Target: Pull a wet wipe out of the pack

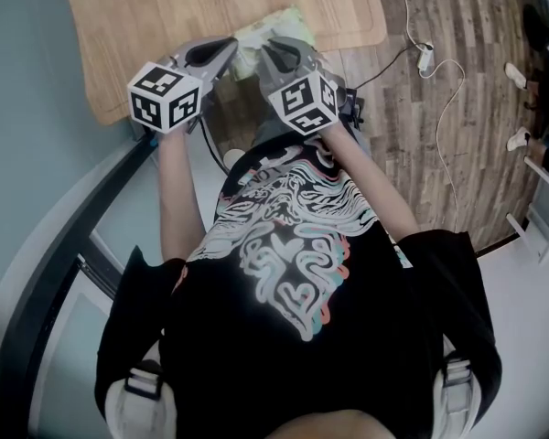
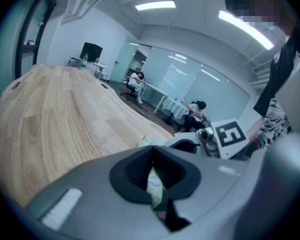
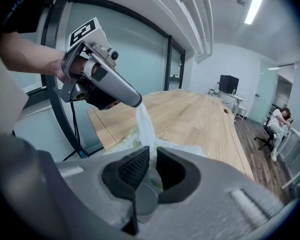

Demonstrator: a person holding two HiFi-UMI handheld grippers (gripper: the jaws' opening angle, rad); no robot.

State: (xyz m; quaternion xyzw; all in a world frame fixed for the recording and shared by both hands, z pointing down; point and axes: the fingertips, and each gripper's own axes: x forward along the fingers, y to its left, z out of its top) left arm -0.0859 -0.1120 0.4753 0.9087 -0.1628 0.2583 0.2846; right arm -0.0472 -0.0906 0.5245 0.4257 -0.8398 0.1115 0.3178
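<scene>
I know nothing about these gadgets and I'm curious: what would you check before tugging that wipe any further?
1. Left gripper shut on the wet wipe: ok.
2. Right gripper shut on the wet wipe pack, steadying it: ok.
3. Wipe free of the pack: not ok, its lower end runs down into it.
4. Pack lying flat on the wooden table: cannot tell.

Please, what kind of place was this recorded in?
Probably an open office or meeting area: a long wooden table, glass partition walls, a monitor on a far desk, and people seated on office chairs.
</scene>
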